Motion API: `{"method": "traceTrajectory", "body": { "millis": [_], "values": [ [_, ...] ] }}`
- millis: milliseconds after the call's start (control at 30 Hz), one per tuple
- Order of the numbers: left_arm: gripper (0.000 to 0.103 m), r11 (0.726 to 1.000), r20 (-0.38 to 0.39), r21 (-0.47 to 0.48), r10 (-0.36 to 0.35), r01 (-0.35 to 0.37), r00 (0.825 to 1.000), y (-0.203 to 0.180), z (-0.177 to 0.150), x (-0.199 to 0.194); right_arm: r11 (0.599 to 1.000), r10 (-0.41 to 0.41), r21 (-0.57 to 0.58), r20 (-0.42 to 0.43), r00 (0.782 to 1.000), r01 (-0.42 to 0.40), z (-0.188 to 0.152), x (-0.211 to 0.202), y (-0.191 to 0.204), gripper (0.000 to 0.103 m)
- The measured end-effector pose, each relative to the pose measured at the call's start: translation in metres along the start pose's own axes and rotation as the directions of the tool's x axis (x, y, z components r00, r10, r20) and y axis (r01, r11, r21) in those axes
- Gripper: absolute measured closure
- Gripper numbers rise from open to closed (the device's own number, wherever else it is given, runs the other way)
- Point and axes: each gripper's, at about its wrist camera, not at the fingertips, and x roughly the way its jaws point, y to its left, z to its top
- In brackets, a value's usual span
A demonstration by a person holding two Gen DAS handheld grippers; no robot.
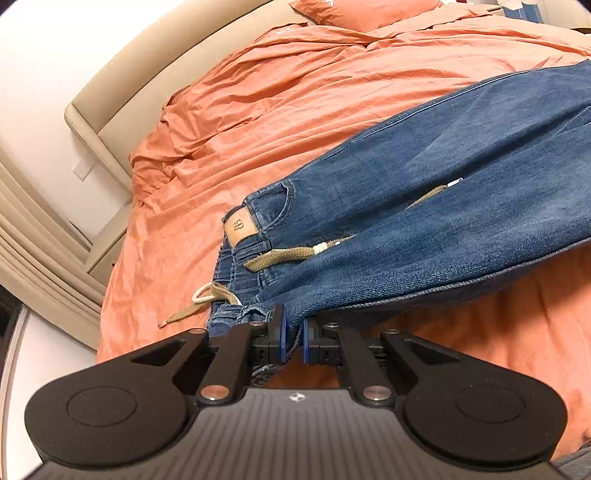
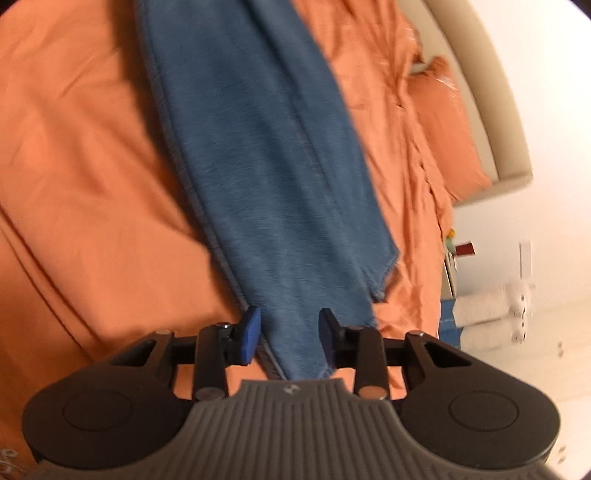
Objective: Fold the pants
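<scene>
Blue jeans [image 1: 424,229] with a tan drawstring [image 1: 273,256] and a leather waist patch [image 1: 241,226] lie stretched across an orange bed cover [image 1: 258,110]. My left gripper [image 1: 291,328] is shut on the waistband edge, with denim bunched between its blue pads and lifted off the bed. In the right wrist view a jeans leg [image 2: 266,166] runs away from me, its hem [image 2: 382,288] to the right. My right gripper [image 2: 288,332] sits at the leg's near end. Its jaws stand apart and the denim lies between and under them, wider than the gap, without being pinched. That view is blurred.
A beige padded headboard [image 1: 122,88] curves round the far side of the bed, with an orange pillow [image 1: 362,11] against it. In the right wrist view another pillow [image 2: 447,122] lies at the right. Beyond the bed's edge are white floor and small boxes [image 2: 480,310].
</scene>
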Motion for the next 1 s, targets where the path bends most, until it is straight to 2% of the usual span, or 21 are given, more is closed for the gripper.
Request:
{"method": "traceTrajectory", "body": {
  "millis": [167, 200, 233, 300, 367, 533, 600, 800, 1000],
  "values": [
    [0.094, 1.000, -0.010, 0.013, 0.001, -0.001, 1.000, -0.003, -0.002, 0.004, 0.993, 0.035, -0.113, -0.021, 0.999, -0.037, -0.003, 0.023, 0.018, 0.077],
    [0.094, 1.000, -0.009, 0.010, 0.000, 0.000, 1.000, -0.002, -0.002, 0.004, 0.990, 0.039, -0.137, -0.026, 0.999, -0.042, -0.004, 0.026, 0.020, 0.080],
    [0.094, 1.000, -0.006, 0.002, -0.002, 0.002, 1.000, -0.001, -0.002, 0.005, 0.986, 0.040, -0.158, -0.030, 0.999, -0.044, -0.005, 0.031, 0.021, 0.090],
    [0.094, 1.000, 0.003, -0.024, -0.004, 0.004, 1.000, 0.001, -0.001, 0.005, 0.984, 0.037, -0.173, -0.037, 0.999, -0.043, -0.007, 0.032, 0.021, 0.098],
    [0.094, 0.998, 0.015, -0.060, -0.004, 0.005, 1.000, 0.003, -0.002, 0.004, 0.983, 0.025, -0.180, -0.033, 0.999, -0.031, -0.010, 0.028, 0.021, 0.103],
    [0.094, 0.991, 0.056, -0.130, 0.023, -0.016, 0.998, 0.006, -0.004, 0.001, 0.980, -0.044, -0.192, -0.006, 0.999, 0.042, -0.010, 0.016, 0.019, 0.103],
    [0.094, 0.987, 0.077, -0.158, 0.043, -0.031, 0.996, 0.009, -0.002, -0.001, 0.977, -0.107, -0.184, 0.006, 0.994, 0.107, -0.007, 0.013, 0.015, 0.103],
    [0.094, 0.972, 0.139, -0.225, 0.099, -0.066, 0.985, 0.028, 0.035, -0.005, 0.977, -0.212, -0.017, -0.008, 0.977, 0.212, 0.018, 0.010, -0.042, 0.103],
    [0.094, 0.968, 0.148, -0.231, 0.133, -0.097, 0.980, 0.044, 0.088, 0.022, 0.967, -0.249, 0.043, -0.031, 0.968, 0.250, 0.048, 0.037, -0.107, 0.103]
  ]
}}
